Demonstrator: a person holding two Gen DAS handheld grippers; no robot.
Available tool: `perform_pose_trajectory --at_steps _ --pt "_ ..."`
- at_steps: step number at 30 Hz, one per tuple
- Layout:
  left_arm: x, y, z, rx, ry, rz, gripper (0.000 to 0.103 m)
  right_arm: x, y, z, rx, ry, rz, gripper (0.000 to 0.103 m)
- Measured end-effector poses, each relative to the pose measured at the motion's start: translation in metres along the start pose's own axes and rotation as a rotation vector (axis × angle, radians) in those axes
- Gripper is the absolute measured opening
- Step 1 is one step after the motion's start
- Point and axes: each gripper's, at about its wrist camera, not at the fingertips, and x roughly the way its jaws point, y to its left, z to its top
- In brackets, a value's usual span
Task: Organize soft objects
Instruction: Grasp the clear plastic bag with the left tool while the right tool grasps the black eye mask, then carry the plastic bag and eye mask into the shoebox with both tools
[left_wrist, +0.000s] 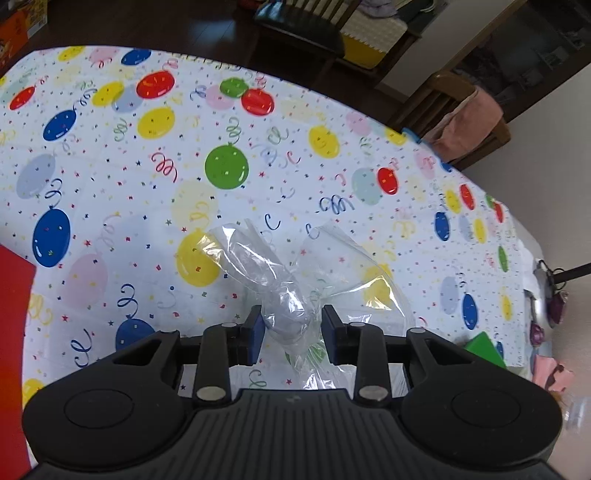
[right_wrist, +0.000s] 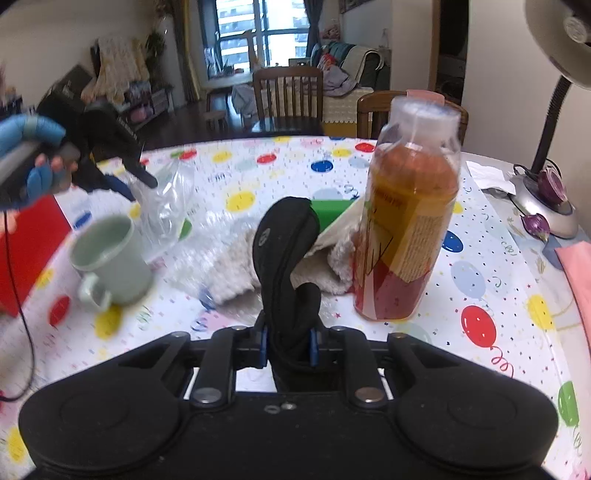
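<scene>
The left gripper (left_wrist: 293, 328) is closed on a clear plastic bag (left_wrist: 291, 280) above the tabletop (left_wrist: 110, 184). The right gripper (right_wrist: 288, 345) is clamped on a black pouch (right_wrist: 284, 251); a bottle (right_wrist: 410, 221) stands right, a mug (right_wrist: 107, 254) left, a towel (right_wrist: 236, 266) beyond.

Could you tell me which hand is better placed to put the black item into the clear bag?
Right: the right tongs clamp the black item, while the left tongs grip the clear bag.

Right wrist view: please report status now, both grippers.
Right gripper shut on black pouch. Left gripper around clear plastic bag, contact unclear. Bottle close beside.
</scene>
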Motion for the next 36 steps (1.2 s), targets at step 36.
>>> perform_pose_trajectory --at_steps 36 --pt "-0.185 0.116 -0.033 0.055 -0.142 -0.186 0.032 -0.076 0.136 0.063 -0.012 -0.115 0.266 0.018"
